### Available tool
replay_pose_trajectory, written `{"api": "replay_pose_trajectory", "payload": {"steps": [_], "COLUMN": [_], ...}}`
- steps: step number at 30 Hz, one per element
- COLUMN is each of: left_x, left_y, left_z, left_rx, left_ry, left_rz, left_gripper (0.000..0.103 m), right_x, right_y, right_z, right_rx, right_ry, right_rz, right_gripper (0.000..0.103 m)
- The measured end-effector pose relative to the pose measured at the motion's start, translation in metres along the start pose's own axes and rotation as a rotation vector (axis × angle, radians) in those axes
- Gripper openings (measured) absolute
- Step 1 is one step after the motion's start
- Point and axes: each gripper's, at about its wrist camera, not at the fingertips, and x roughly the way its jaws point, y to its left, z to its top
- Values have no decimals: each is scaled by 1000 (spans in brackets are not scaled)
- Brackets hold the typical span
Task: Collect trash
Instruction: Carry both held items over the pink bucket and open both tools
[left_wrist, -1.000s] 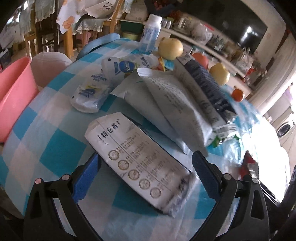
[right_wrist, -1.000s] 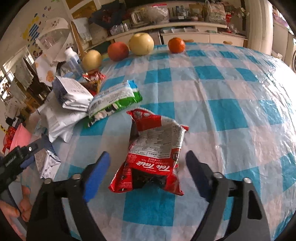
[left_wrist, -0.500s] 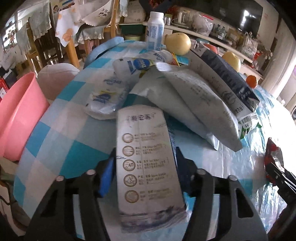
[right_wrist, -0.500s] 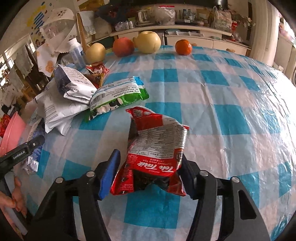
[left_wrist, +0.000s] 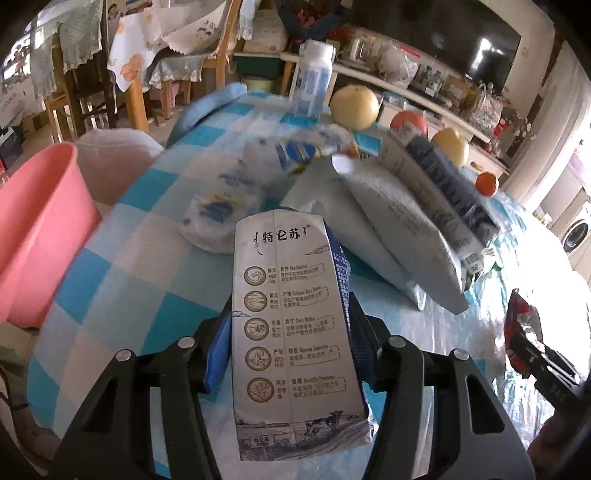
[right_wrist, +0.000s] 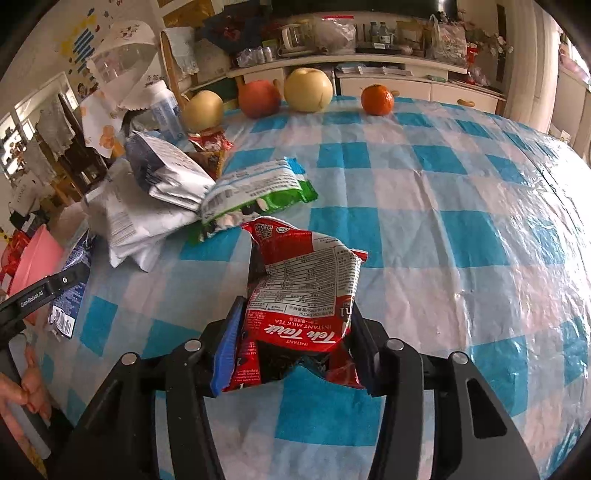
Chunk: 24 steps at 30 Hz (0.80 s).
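Presently | left gripper closing on milk carton, 6 o'clock, light, crushable: hold its sides | right gripper closing on red tea packet, 6 o'clock, soft, slippery.

Your left wrist camera is looking steeply down along its fingers from close above the checked table, facing the pile of white bags and the fruit row beyond. Your right wrist camera is looking down just as closely from farther along the table, facing the shelves. Both are sharing that pile and fruit.
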Motion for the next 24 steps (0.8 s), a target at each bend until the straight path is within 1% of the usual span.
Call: {"api": "replay_pose_trajectory", "payload": {"steps": [5,8,15,18,21,24], "left_x": [-23,-35,-52,-62,-71,-80], "left_y": [10,20,31,37,48,67], "left_z": [8,13,16,19,24,29], "left_rx": [4,0,-3,0,-17,-38], "left_ry": [-64,-103,-147,-181,-215,-249], "left_rz": [4,2,-29,-21,-11,24], "left_gripper": [57,57,57,57,57,57], "right_x": [-10,-16,-23,-25,-26,-30], "right_y": [13,30,77,97,115,132], "right_z": [-3,-5,-5,-6,-8,-9], "right_rx": [-2,-3,-43,-75,-94,-110], "right_ry": [-31,-56,-87,-89,-80,-71], "right_rz": [17,22,66,80,113,149], "right_gripper": [53,53,53,53,53,53]}}
